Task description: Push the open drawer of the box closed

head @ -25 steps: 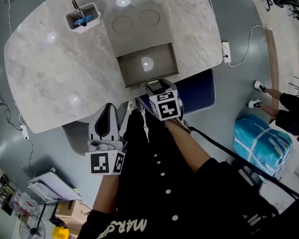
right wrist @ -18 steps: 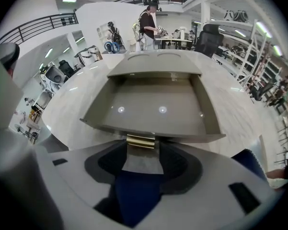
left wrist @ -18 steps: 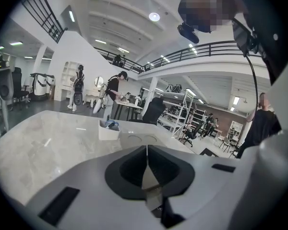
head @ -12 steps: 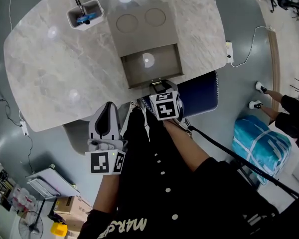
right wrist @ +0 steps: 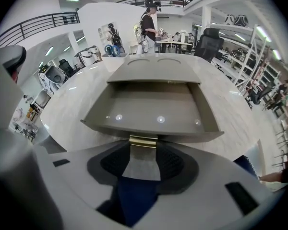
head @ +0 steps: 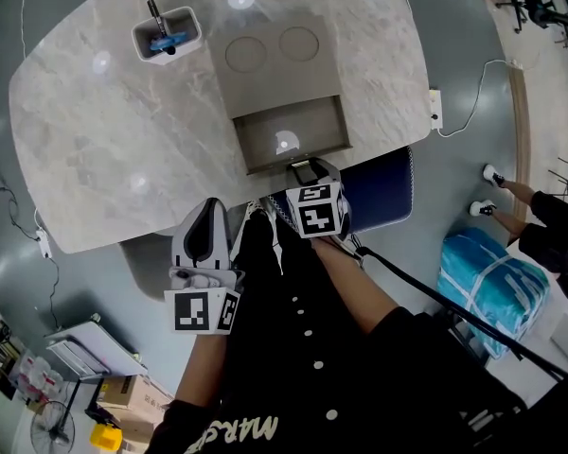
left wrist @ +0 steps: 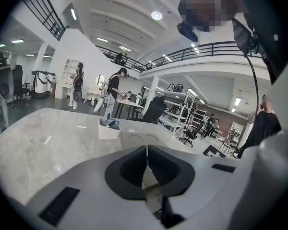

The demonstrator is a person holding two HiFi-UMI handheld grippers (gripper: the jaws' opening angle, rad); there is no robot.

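Standing open: shallow taupe drawer (head: 289, 132), brass handle (right wrist: 143, 140) in front.

"Where does the box (head: 265, 50) sit?"
"Mid-bench (head: 95, 140), its drawer (head: 289, 132) out toward me. A pen holder (head: 168, 36) is left of it, further back."
"Tools?"
"My right tool (head: 308, 170) is at the drawer front, with the handle (right wrist: 144, 141) between its jaws. The left tool (head: 208, 211) is off the bench, nearer me."
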